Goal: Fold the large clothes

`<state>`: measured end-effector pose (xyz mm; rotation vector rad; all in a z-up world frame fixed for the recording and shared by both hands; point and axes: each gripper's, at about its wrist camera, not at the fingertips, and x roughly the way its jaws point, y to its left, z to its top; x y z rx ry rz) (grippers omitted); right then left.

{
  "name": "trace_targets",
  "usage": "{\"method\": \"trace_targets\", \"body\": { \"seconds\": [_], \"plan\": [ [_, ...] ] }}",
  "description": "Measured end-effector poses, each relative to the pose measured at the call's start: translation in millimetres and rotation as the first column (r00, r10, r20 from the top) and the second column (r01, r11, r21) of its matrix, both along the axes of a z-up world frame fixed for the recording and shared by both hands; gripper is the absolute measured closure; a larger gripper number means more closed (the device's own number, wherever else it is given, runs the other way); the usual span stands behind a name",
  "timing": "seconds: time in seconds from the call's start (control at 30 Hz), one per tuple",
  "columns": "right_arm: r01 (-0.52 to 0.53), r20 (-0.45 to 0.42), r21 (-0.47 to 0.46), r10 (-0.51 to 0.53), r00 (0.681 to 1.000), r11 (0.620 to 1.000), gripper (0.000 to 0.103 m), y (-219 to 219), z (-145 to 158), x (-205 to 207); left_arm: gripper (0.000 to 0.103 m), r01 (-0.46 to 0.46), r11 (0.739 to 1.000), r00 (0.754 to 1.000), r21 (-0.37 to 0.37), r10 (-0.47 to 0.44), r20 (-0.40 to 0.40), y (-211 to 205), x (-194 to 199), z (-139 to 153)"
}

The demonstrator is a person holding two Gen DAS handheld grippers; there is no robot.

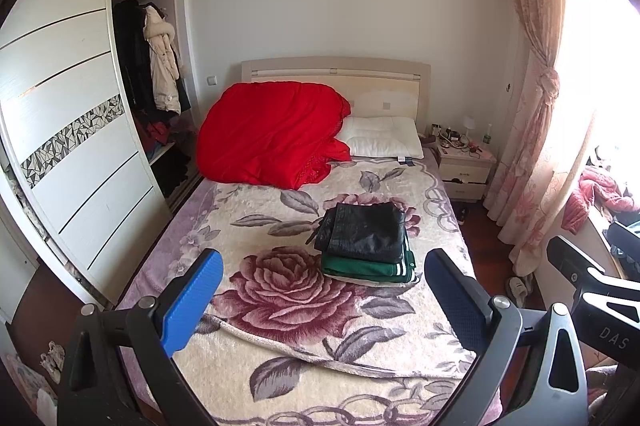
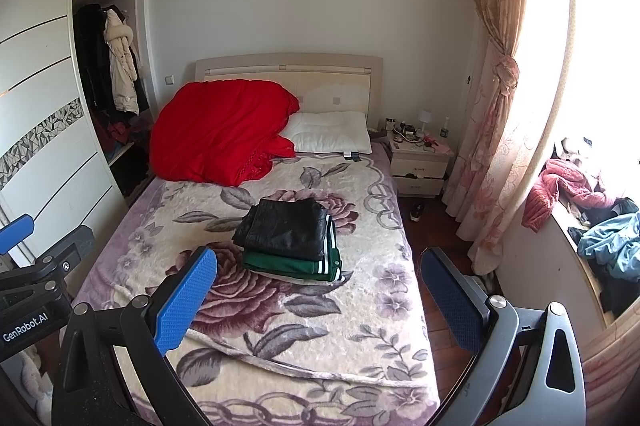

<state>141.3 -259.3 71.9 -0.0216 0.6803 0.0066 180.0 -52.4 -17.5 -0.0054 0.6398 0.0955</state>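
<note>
White bottom layer [image 2: 280, 276] nearly hidden under folded green garment [image 2: 292, 263].

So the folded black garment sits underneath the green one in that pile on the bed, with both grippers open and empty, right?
Not quite. In both wrist views the black garment lies on top of the green one, not underneath. The rest holds: the pile rests on the bed, and the left gripper and right gripper are open and empty.

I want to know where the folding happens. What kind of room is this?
It looks like a bedroom in a home. There is a bed with a flowery cream blanket, a white pillow by the headboard, and an open white wardrobe with coats hanging inside.
</note>
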Motion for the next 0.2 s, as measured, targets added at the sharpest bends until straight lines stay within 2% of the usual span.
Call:
{"method": "trace_targets", "body": {
  "seconds": [0.2],
  "plan": [
    [0.000,-0.003,0.000,0.000,1.000,1.000,0.000,1.7,1.0,8.4,0.000,-0.011,1.000,1.000,0.000,0.011,0.008,2.8,4.1,4.6]
  ]
}}
